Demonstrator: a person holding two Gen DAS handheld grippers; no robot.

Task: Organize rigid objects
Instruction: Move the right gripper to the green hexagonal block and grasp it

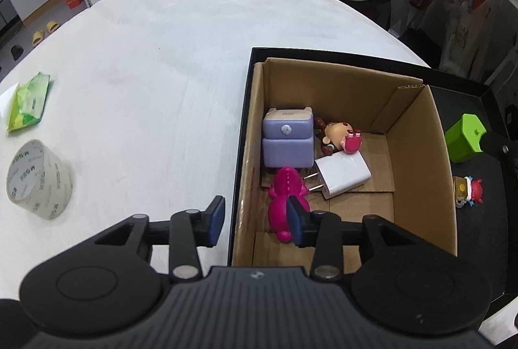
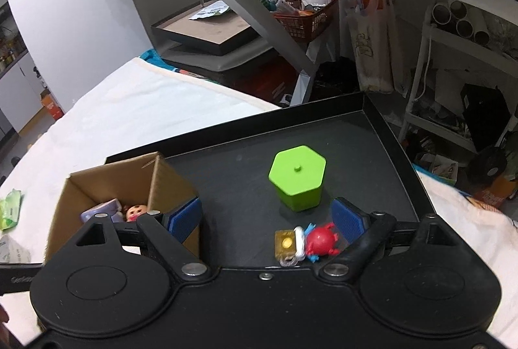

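A cardboard box stands in the left part of a black tray. In the box lie a purple block, a doll, a white charger and a magenta toy figure. My left gripper is open and straddles the box's left wall; the magenta figure lies just under its right finger. On the tray floor stand a green hexagonal container and a red toy with a gold tag. My right gripper hangs open above the red toy and touches neither it nor the container.
A roll of clear tape and a green wipes packet lie on the white tablecloth left of the tray. Beyond the table's far edge stand a grey desk frame, a red basket and cluttered shelves.
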